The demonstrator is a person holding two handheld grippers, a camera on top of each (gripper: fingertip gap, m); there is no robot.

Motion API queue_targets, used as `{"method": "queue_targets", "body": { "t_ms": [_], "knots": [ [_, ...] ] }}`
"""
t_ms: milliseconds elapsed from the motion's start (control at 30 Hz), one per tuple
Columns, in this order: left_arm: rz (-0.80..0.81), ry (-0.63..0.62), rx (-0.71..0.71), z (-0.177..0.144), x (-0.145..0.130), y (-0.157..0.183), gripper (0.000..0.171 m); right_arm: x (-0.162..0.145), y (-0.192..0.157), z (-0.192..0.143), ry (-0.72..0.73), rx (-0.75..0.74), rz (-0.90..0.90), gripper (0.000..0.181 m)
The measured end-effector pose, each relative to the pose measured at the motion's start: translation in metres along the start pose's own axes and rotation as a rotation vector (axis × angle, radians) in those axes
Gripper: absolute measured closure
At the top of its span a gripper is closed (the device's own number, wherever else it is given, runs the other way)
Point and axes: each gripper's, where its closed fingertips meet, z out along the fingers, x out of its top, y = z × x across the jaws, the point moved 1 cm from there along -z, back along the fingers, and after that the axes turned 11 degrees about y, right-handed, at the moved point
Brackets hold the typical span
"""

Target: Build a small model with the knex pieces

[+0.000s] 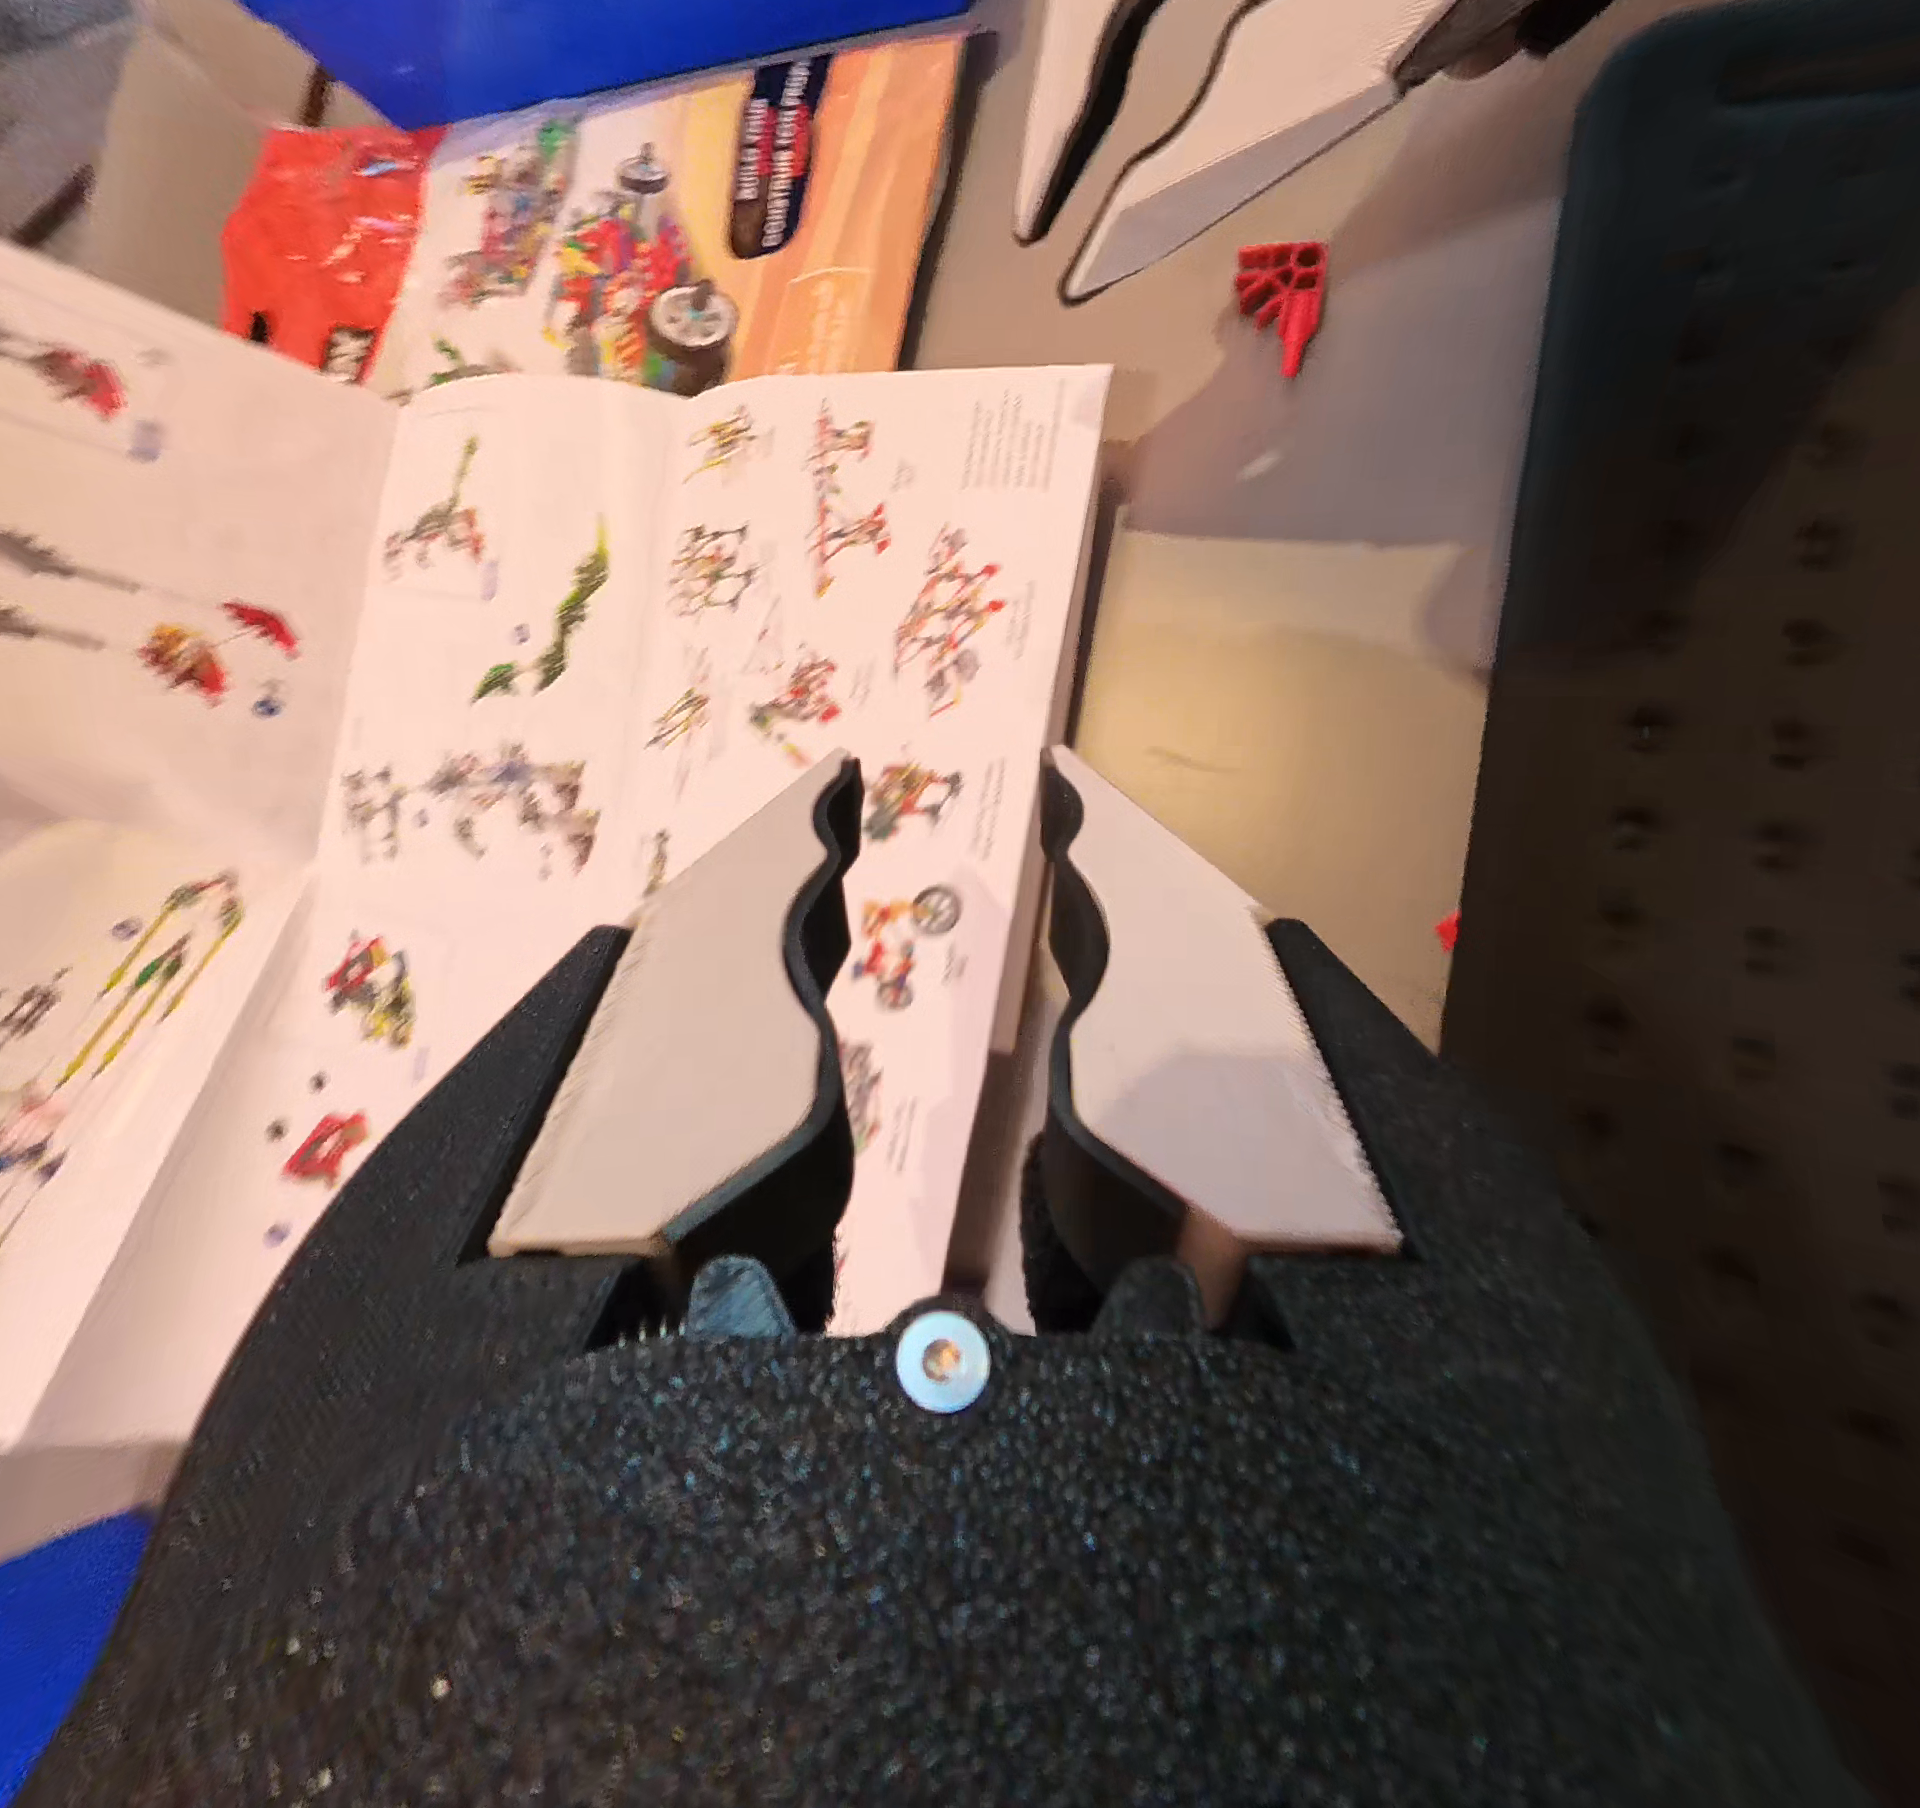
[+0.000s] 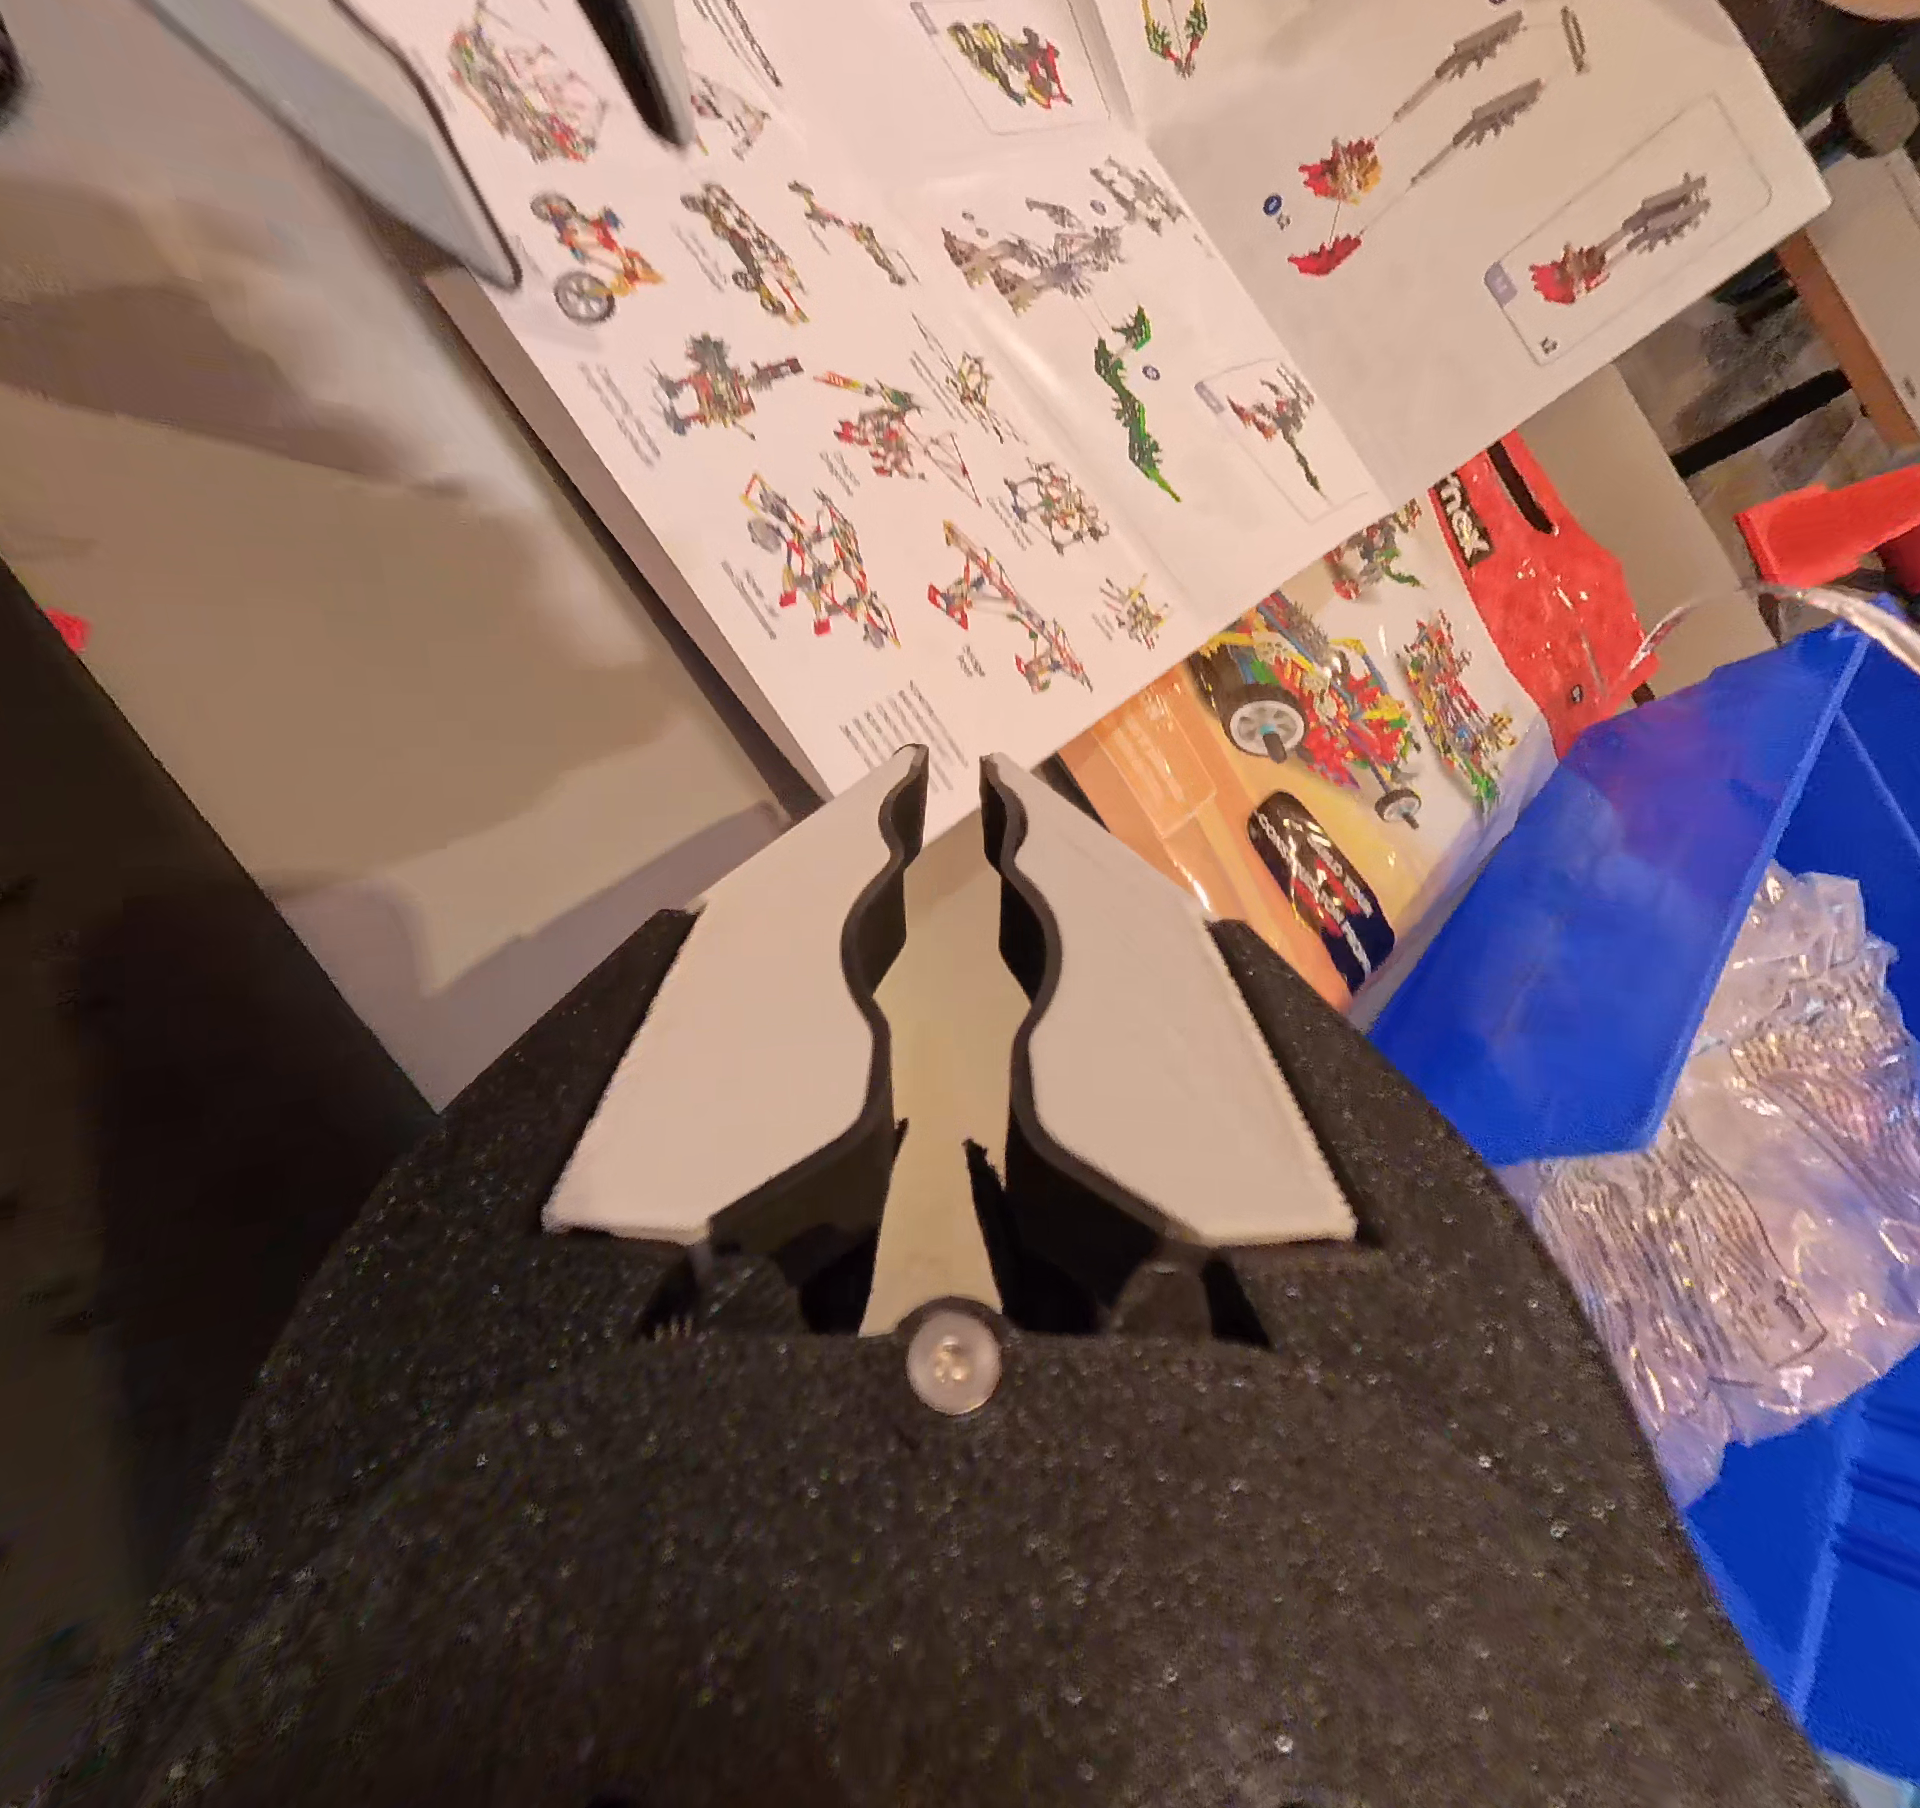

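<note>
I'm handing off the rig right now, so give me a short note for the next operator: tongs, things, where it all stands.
Left tongs: open, empty, over the right edge of the unfolded white paper instruction sheet.
Right tongs: slightly open, empty, at that sheet's corner, above the beige tabletop.
Small red plastic connector piece lies loose on the table near the right tongs' tips.
Blue plastic bin holds clear plastic bags; the colourful cardboard toy box lies under the sheet.
Nothing gripped; no step visibly done.

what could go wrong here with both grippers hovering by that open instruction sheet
The left gripper, jaws apart and empty above the white unfolded instruction sheet, could snag or crease its edge. The right gripper, jaws narrowly apart, might nudge the small red plastic connector piece away.
</note>
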Motion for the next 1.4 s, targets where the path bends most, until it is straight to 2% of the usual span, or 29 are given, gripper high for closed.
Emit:
{"method": "queue_targets", "body": {
  "t_ms": [133, 267, 433, 567, 700, 900, 1233, 1400],
  "knots": [
    [-0.023, 0.015, 0.119, -0.057, -0.009, -0.034, 0.138, 0.02, -0.004, 0.013, 0.052, 0.012, 0.013, 0.171],
    [-0.032, -0.037, 0.275, -0.133, -0.034, -0.084, 0.139, 0.037, -0.007, 0.03, 0.107, 0.031, 0.039, 0.171],
    [-0.075, -0.227, 0.486, -0.23, -0.096, -0.149, 0.141, 0.05, -0.012, 0.057, 0.148, 0.062, 0.073, 0.171],
    [-0.17, -0.353, 0.459, -0.268, -0.152, -0.171, 0.147, 0.048, -0.017, 0.072, 0.146, 0.081, 0.05, 0.171],
    [-0.226, -0.489, 0.345, -0.275, -0.206, -0.176, 0.15, 0.039, -0.015, 0.076, 0.142, 0.079, 0.06, 0.171],
    [-0.255, -0.652, 0.143, -0.262, -0.259, -0.167, 0.143, 0.033, -0.011, 0.08, 0.142, 0.064, 0.091, 0.172],
    [-0.197, -0.797, -0.013, -0.223, -0.298, -0.174, 0.137, 0.028, 0.0, 0.079, 0.153, 0.014, 0.09, 0.171],
    [-0.171, -0.824, -0.017, -0.212, -0.308, -0.182, 0.136, 0.022, 0.005, 0.079, 0.155, -0.002, 0.102, 0.171]
  ]
}}
